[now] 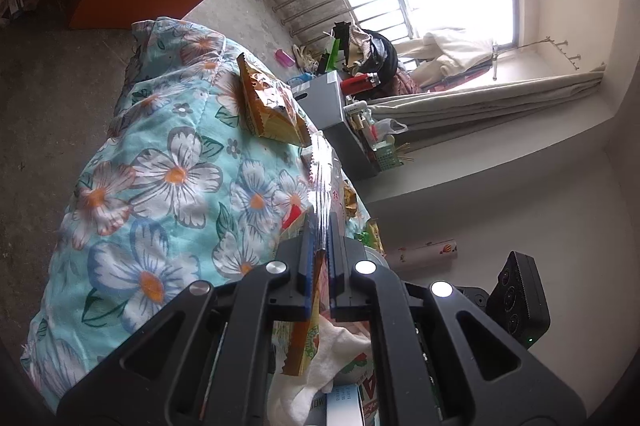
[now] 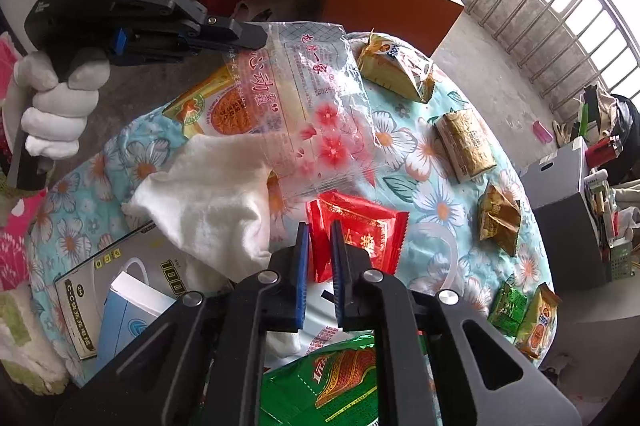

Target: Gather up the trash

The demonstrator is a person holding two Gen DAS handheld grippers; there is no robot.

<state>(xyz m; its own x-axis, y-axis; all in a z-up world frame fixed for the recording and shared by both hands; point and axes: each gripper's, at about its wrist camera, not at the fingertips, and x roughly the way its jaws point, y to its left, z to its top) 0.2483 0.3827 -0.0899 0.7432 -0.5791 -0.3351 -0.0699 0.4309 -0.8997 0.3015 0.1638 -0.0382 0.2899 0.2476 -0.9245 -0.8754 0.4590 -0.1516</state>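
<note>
While your right tool (image 2: 320,246) sits clamped on the red wrapper (image 2: 360,230) at the near edge of the tabletop (image 2: 500,250), your left tool (image 2: 256,39) pinches the clear plastic bag (image 2: 316,97), lifted above the white cloth (image 2: 208,185). Nothing looks binned yet, so you seem early in the job. Beyond, toward the far edge, several wrappers remain: gold packets (image 2: 498,222), a tan packet (image 2: 466,143), a yellow packet (image 2: 396,67), and green and orange ones (image 2: 524,314) on the right.

Your green wrapper (image 2: 344,378) half hidden under right gripper (image 2: 320,258); charger box (image 2: 80,290) part-covered by white cloth (image 2: 212,197); small print unreadable.
</note>
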